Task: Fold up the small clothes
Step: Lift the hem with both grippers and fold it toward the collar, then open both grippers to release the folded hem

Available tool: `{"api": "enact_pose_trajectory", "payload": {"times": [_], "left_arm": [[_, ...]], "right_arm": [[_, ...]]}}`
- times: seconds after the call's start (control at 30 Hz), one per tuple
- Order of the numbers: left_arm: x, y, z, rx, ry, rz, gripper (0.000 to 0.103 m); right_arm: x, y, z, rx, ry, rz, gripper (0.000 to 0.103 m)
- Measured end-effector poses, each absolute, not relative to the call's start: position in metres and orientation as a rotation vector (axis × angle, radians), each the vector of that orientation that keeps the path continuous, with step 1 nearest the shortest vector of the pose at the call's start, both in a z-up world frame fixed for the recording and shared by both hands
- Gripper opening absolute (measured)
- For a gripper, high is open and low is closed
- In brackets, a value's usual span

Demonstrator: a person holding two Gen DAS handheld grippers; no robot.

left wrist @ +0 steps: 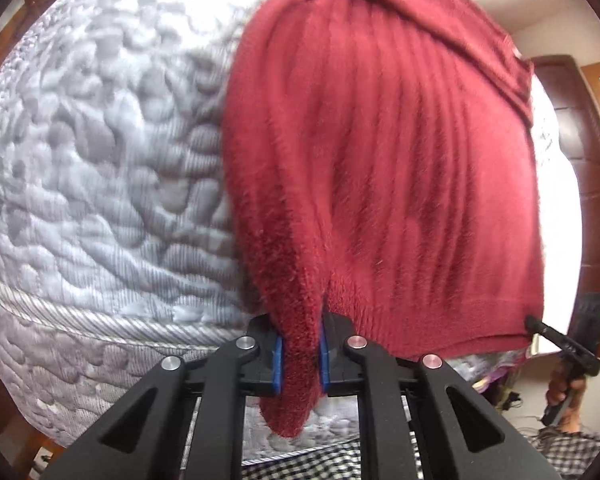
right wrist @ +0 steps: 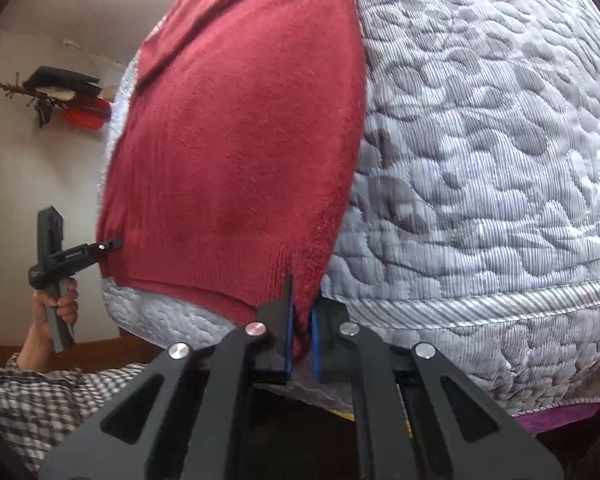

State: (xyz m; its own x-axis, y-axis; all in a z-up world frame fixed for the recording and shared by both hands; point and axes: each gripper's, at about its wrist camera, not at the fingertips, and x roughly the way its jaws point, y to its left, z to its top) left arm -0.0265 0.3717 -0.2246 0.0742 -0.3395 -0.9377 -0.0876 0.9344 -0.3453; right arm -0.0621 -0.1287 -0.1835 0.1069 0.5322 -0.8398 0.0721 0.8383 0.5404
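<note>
A dark red sweater (left wrist: 380,160) lies spread on a quilted grey-white mattress (left wrist: 100,140), its near hem reaching the mattress's corded edge, as a person grips it at two corners. The left gripper (left wrist: 300,364) is clamped on the hem's left corner, a fold of fuzzy red knit pinched between its blue pads (left wrist: 277,366) and hanging down below them. The right gripper (right wrist: 300,344) is likewise clamped on the hem's right corner, red cloth caught between its blue pads (right wrist: 315,344). From the left wrist camera, the right gripper shows at the far right, its tip touching the sweater's corner, held by a hand (left wrist: 564,392). From the right wrist camera, the left gripper shows at far left, its tip at the opposite corner, held by a hand (right wrist: 54,308) with a checked sleeve (right wrist: 40,392) beneath. The sweater's far end is bunched in folds toward the top of the mattress
</note>
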Motion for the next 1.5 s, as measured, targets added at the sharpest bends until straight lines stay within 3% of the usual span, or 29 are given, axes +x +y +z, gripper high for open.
{"api": "enact_pose_trajectory", "payload": {"times": [0.4, 0.6, 0.87, 1.13, 1.23, 1.27, 1.5], "left_arm": [[0.039, 0.385, -0.141, -0.422, 1.275, -0.263, 0.013], [0.105, 0.383, -0.152, -0.480, 1.248, -0.205, 0.013], [0.170, 0.367, -0.195, -0.480, 1.299, -0.145, 0.013], [0.194, 0.389, -0.221, -0.707, 1.400, -0.124, 0.027], [0.191, 0.395, -0.203, -0.630, 1.360, -0.120, 0.043], [0.191, 0.397, -0.195, -0.592, 1.336, -0.109, 0.048], [0.196, 0.392, -0.166, -0.302, 1.250, -0.040, 0.052]], "right_arm": [[0.010, -0.170, -0.124, 0.717, 1.249, 0.433, 0.005], [0.081, -0.182, -0.125, 0.727, 1.243, 0.403, 0.005], [0.165, -0.172, -0.168, 0.774, 1.323, 0.333, 0.005], [0.189, -0.196, -0.194, 0.844, 1.385, 0.241, 0.018], [0.183, -0.209, -0.181, 0.773, 1.339, 0.199, 0.042], [0.180, -0.212, -0.175, 0.742, 1.327, 0.183, 0.043], [0.172, -0.208, -0.155, 0.558, 1.282, 0.241, 0.038]]}}
